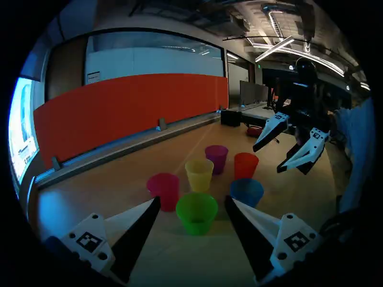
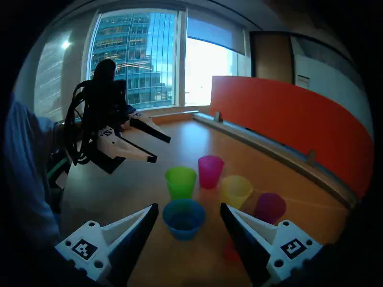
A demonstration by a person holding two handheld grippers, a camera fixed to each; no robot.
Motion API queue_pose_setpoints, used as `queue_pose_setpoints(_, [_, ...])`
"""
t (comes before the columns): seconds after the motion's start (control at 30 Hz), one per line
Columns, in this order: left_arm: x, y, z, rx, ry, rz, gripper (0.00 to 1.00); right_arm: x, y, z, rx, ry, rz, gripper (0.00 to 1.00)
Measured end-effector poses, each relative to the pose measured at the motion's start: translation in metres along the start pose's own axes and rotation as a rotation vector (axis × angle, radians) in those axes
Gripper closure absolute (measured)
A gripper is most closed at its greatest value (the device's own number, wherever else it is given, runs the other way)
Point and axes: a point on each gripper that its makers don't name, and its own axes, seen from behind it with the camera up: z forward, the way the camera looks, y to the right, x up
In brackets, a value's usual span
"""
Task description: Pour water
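Six plastic cups stand in a cluster on the wooden table. In the left gripper view the green cup (image 1: 197, 213) is nearest, with pink (image 1: 165, 190), yellow (image 1: 199, 174), purple (image 1: 217, 158), red (image 1: 246, 165) and blue (image 1: 246, 191) behind it. My left gripper (image 1: 191, 201) is open, above and just short of the green cup. The right gripper (image 1: 267, 159) hangs open in the air to the right of the red cup. In the right gripper view the blue cup (image 2: 183, 219) lies between the open fingers of my right gripper (image 2: 188, 206). The left gripper (image 2: 161, 150) hovers open beyond the green cup (image 2: 181, 182).
An orange partition (image 1: 129, 107) with a metal rail runs along the table's far side. Large windows (image 2: 139, 62) stand behind the left gripper. A blue sleeve (image 2: 24, 182) holds it. A dark box (image 1: 230, 117) and a small red thing (image 1: 253, 131) sit far down the table.
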Motion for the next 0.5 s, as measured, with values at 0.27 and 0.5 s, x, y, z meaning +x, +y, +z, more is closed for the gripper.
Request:
queue_pose_setpoints(0.27, [-0.021,0.004,0.010,-0.018,-0.049,0.004,0.00,-0.018,-0.003,0.015,0.021,-0.043,0.006,0.00])
queue_pose_setpoints(0.5, [-0.035,0.007,0.018,-0.032,-0.087,-0.003,0.00,-0.030,-0.003,0.025,0.033,-0.079,0.005,0.00])
